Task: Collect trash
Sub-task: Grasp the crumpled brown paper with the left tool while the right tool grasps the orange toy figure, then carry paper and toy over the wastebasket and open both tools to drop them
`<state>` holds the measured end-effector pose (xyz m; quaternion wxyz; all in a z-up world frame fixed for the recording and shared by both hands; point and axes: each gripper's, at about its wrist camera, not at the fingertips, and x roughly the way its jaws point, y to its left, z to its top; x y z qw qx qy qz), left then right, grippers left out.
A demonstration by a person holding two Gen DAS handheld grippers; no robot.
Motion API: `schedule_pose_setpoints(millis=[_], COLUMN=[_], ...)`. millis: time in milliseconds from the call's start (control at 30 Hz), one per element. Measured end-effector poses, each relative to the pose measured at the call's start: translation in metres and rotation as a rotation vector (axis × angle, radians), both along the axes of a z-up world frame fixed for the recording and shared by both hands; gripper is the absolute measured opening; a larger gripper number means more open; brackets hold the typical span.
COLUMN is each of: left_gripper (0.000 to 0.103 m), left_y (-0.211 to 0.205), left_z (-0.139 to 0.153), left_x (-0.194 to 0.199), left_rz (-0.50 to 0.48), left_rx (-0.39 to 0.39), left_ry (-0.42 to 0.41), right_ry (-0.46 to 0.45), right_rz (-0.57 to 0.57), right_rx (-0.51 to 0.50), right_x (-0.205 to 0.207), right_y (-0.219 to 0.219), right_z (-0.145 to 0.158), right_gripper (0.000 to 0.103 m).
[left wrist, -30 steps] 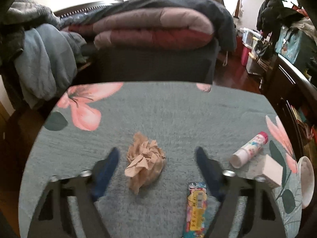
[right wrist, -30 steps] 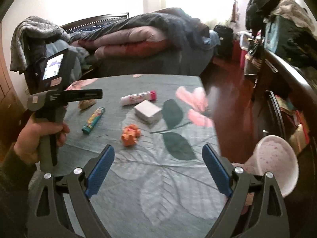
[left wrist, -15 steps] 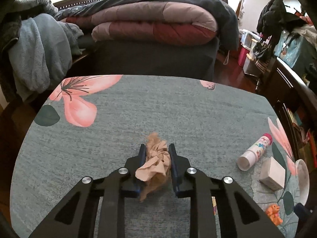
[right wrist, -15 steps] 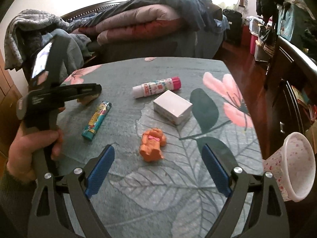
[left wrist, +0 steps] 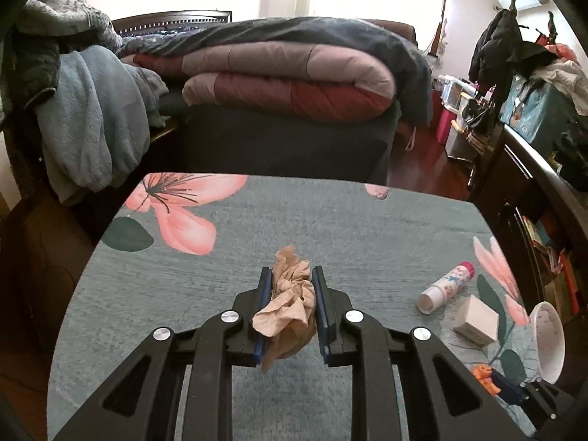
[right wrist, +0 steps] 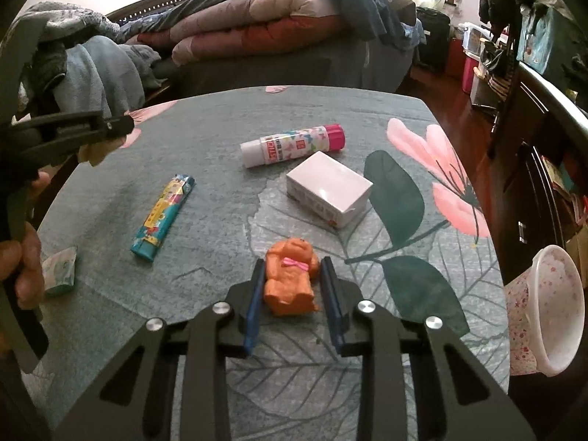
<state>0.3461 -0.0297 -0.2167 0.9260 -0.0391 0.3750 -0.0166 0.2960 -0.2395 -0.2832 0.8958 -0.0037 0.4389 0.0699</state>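
Observation:
My left gripper (left wrist: 292, 275) is shut on a crumpled brown paper wad (left wrist: 290, 305) and holds it above the floral tablecloth (left wrist: 220, 275). The left gripper also shows at the left of the right wrist view (right wrist: 121, 125). My right gripper (right wrist: 292, 268) is shut on an orange toy figure with a pink bow (right wrist: 290, 279) that rests on the cloth; it also shows in the left wrist view (left wrist: 483, 373). A white flecked trash bin (right wrist: 547, 308) hangs past the table's right edge, also seen in the left wrist view (left wrist: 547, 338).
On the table lie a glue stick (right wrist: 294, 145), a white box (right wrist: 329, 189), a colourful snack wrapper (right wrist: 163, 217) and a small green packet (right wrist: 60, 270). A bed with folded quilts (left wrist: 290, 84) stands behind. Dark cabinets (right wrist: 544, 139) line the right.
My left gripper shut on the paper wad and lifted it. My right gripper moved forward to the orange toy and shut on it.

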Motion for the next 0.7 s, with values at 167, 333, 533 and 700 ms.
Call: schedule_pose_setpoints(millis=[167, 333, 533, 700], left_gripper=[0.022, 0.023, 0.023, 0.024], left_y=[-0.004, -0.011, -0.03, -0.058], left_z=[0.013, 0.026, 0.045, 0.063], left_x=[-0.015, -0.031, -0.053, -0.071], left_rz=[-0.01, -0.025, -0.061, -0.115], left_rx=[0.005, 0.002, -0.007, -0.012], left_ry=[-0.023, -0.045, -0.077, -0.116], right_ry=[-0.022, -0.043, -0.079, -0.118], right_rz=[-0.005, -0.013, -0.034, -0.072], right_rx=[0.034, 0.062, 0.097, 0.107], right_x=[-0.017, -0.036, -0.062, -0.086], right_y=[-0.007, -0.018, -0.036, -0.059], right_z=[0.011, 0.023, 0.04, 0.053], right_gripper=[0.03, 0.03, 0.03, 0.03])
